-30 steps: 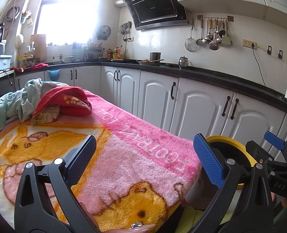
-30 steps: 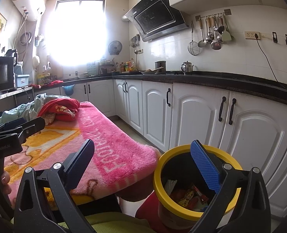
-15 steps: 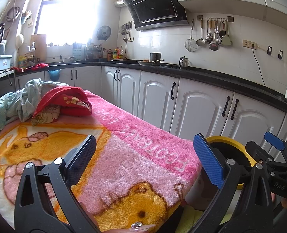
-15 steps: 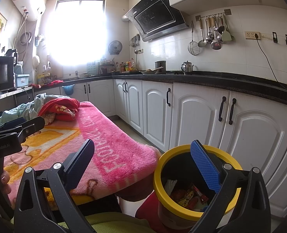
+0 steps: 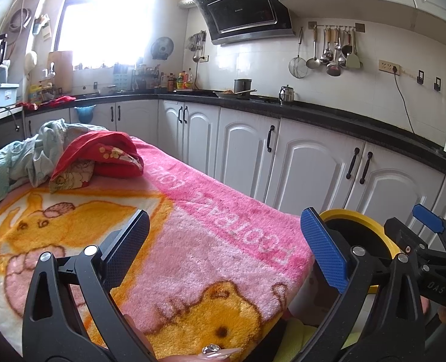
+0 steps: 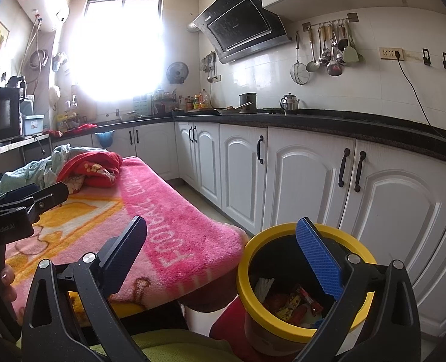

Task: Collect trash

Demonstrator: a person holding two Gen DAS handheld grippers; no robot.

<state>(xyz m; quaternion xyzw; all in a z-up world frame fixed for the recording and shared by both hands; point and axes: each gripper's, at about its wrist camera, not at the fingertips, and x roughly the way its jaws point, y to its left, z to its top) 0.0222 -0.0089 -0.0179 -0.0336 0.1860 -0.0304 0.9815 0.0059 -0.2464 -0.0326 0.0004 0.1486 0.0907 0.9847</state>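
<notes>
Basically no change vs a sec ago: both claws, left gripper [image 5: 223,250] & right gripper [image 6: 232,256], wide open, empty. Trash [image 6: 295,301] in yellow bin [image 6: 283,229] below right claw; prob done.

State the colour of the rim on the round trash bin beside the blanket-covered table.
Yellow rim around a dark inside; clearest in the right wrist view.

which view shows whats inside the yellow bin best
The right wrist view: it looks down into the yellow bin, showing wrappers and white sticks inside. The left wrist view catches only part of its rim and dark inside behind the left gripper's finger.
</notes>
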